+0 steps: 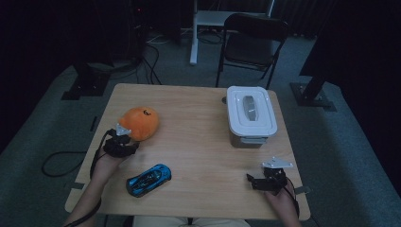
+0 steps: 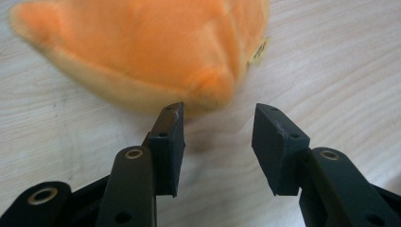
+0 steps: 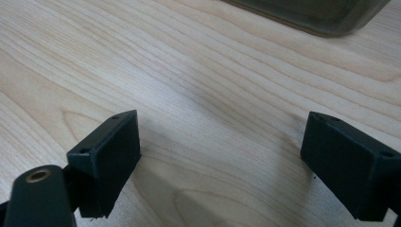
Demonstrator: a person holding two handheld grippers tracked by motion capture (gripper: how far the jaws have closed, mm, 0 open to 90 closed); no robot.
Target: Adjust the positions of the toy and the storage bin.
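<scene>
Setting: pale wooden bench (image 1: 198,142), dark room.
Item: orange plush toy (image 2: 156,47), just ahead of left gripper (image 2: 218,118).
Handling: probably soft, light, squashy; pinch nearest bulge.
Gripper state: released, nothing between jaws.

No legible text anywhere. Small yellowish tag (image 2: 257,51) on orange plush toy (image 2: 156,52) carries dark print, too blurred to read. Dark mark on plush top in high view, shape unclear, not readable as letter. Blue toy car (image 1: 149,179) shows dark patterning, no readable number or brand.
</scene>
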